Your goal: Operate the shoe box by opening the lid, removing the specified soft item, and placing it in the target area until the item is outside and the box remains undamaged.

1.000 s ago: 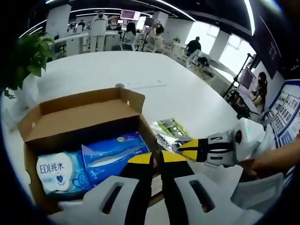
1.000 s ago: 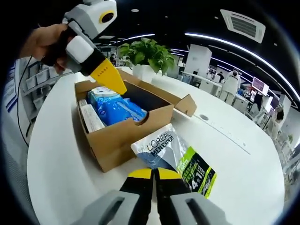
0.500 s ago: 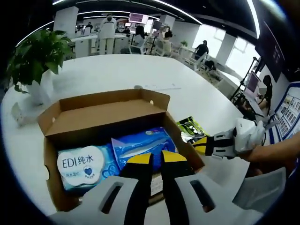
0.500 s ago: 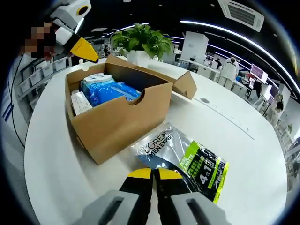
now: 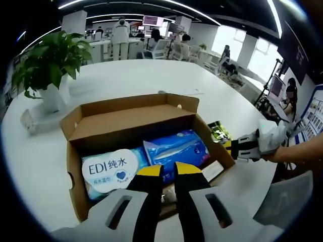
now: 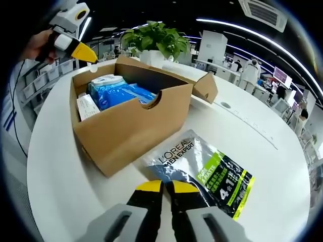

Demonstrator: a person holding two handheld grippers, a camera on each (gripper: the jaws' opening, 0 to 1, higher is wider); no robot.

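With the shoe box [image 6: 126, 123] lid open and the pouch [image 6: 202, 171] on the table [image 6: 50, 166], I keep both grippers, left [image 5: 168, 170] and right [image 6: 167, 187], closed and empty; nothing seems left.

Box [image 5: 75, 131] open-topped just ahead of left gripper [image 5: 169, 170]; packs [image 5: 151, 161] fill it, flap [image 5: 126, 121] behind.

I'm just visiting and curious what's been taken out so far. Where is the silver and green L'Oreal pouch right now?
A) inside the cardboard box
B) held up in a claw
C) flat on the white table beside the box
C: the L'Oreal pouch lies flat on the white table, outside the cardboard box.
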